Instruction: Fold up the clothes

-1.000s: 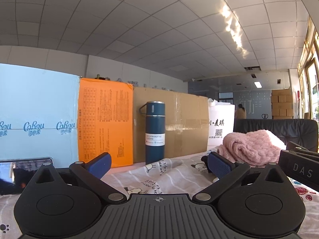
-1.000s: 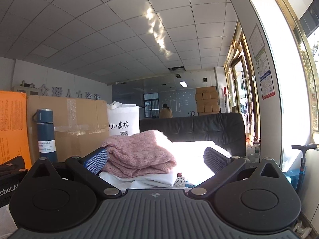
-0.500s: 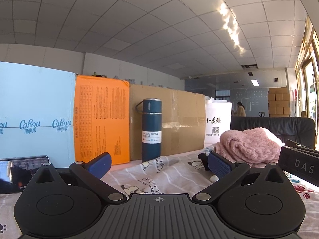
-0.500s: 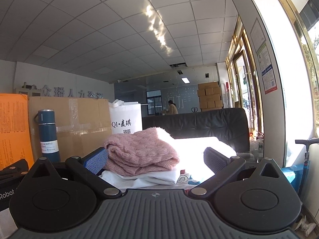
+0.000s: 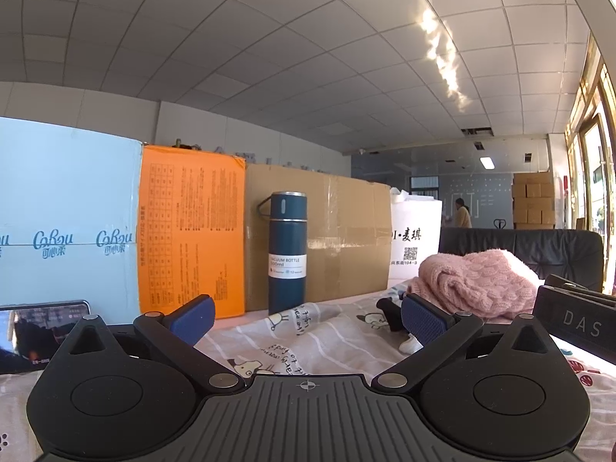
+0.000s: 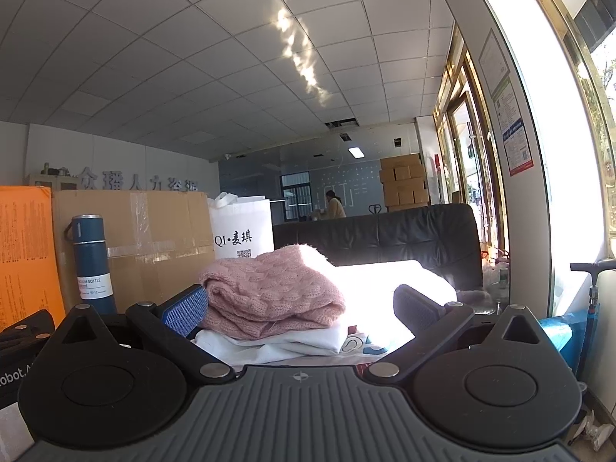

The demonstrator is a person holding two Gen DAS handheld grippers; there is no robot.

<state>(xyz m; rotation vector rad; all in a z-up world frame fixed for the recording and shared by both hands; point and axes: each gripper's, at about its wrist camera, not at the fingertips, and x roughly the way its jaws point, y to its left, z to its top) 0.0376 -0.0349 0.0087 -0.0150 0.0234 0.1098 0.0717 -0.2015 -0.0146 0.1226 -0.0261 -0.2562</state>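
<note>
— Over the patterned sheet (image 5: 331, 342), what are the grippers doing?
— Left gripper (image 5: 308, 313) and right gripper (image 6: 302, 310) both gape wide, holding nothing.
— And the clothes?
— Pink sweater (image 6: 269, 292) lies folded atop white garment (image 6: 292, 342), ahead of the right gripper, beside the blue bottle (image 5: 287, 254)

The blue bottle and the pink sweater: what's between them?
Left wrist view: only the cartoon-print sheet between blue bottle and pink sweater; behind, cardboard box.
</note>
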